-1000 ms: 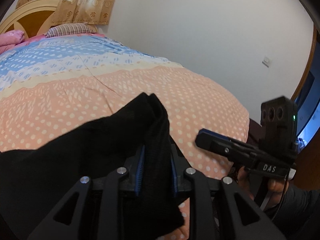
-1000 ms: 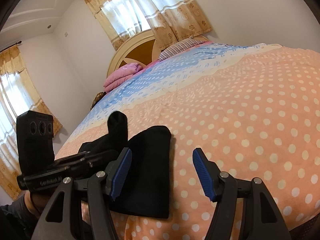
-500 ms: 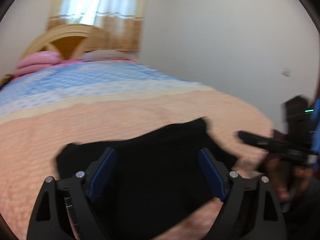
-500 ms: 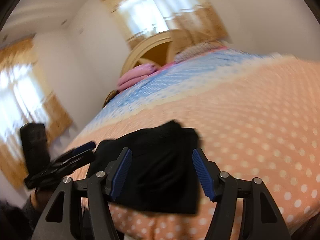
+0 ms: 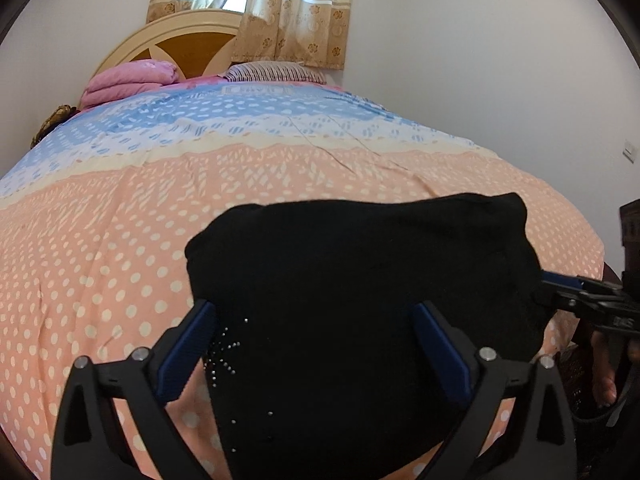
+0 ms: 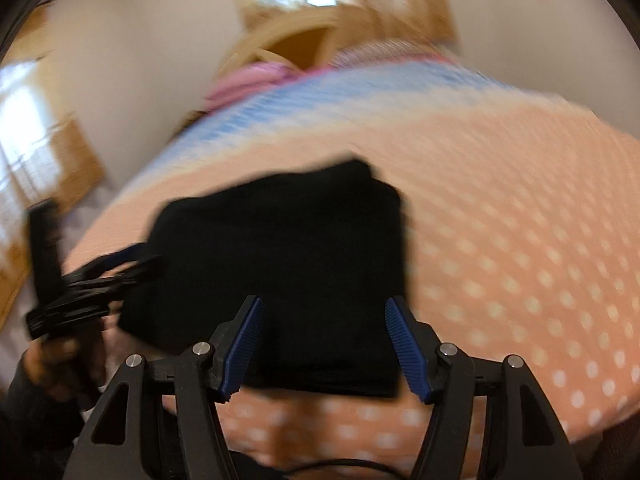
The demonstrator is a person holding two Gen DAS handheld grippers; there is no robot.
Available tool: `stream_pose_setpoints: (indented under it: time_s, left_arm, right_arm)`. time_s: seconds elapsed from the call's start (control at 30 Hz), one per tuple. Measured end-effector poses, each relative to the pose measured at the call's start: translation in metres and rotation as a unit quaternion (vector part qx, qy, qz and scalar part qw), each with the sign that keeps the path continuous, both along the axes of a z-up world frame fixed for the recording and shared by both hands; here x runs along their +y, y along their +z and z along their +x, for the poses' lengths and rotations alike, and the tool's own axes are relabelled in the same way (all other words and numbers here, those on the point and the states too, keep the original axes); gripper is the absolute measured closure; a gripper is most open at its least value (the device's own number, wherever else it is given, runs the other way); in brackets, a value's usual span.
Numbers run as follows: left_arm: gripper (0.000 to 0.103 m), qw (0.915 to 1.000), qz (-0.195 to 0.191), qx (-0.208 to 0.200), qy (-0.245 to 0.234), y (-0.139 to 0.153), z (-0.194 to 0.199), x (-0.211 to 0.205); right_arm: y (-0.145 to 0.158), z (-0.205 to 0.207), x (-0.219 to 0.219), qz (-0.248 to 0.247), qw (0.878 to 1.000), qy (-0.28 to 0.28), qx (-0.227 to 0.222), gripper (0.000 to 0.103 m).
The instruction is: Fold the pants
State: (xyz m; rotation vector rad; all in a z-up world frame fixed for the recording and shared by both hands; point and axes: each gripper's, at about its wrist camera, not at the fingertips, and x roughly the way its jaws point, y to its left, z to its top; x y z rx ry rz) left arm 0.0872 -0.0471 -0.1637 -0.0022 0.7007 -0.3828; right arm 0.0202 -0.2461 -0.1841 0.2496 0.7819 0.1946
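The black pants (image 5: pixel 360 300) lie folded into a compact bundle at the near edge of the bed. In the right wrist view the black pants (image 6: pixel 288 264) look roughly square, though that view is blurred. My left gripper (image 5: pixel 316 344) is open and empty, its blue pads on either side of the bundle just above it. My right gripper (image 6: pixel 324 344) is open and empty over the bundle's near edge. The right gripper also shows in the left wrist view (image 5: pixel 576 292) at the bundle's right side, and the left gripper shows in the right wrist view (image 6: pixel 132 264) at its left side.
The bed has a dotted peach and blue cover (image 5: pixel 120 240). A folded pink blanket (image 5: pixel 132 84) and a striped pillow (image 5: pixel 276 72) lie by the wooden headboard (image 5: pixel 184 44). A curtained window (image 5: pixel 256 8) is behind. A white wall stands to the right.
My left gripper has let go of the pants and opened. The pants now lie flat as a folded bundle. Both grippers have swung to face the bundle.
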Motion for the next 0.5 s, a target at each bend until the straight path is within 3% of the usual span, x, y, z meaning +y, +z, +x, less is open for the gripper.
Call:
stream_pose_setpoints:
  time_s: [0.1, 0.3, 0.4, 0.5]
  left_arm:
    - [0.000, 1.0000, 0.000, 0.010, 0.001, -0.004, 0.002, 0.001]
    - [0.000, 0.9999, -0.009, 0.014, 0.000, -0.006, 0.002, 0.005]
    - [0.000, 0.9998, -0.012, 0.015, 0.000, -0.007, 0.001, 0.005]
    - [0.000, 0.9998, -0.013, 0.016, 0.000, -0.007, 0.000, 0.006]
  right_arm:
    - [-0.004, 0.002, -0.015, 0.036, 0.999, -0.001, 0.008, 0.038]
    - [0.035, -0.014, -0.011, -0.009, 0.997, -0.043, -0.058, 0.038]
    - [0.059, -0.021, 0.009, -0.009, 0.994, -0.009, -0.108, 0.038]
    - [0.062, -0.014, 0.038, -0.011, 0.992, 0.049, -0.117, 0.038]
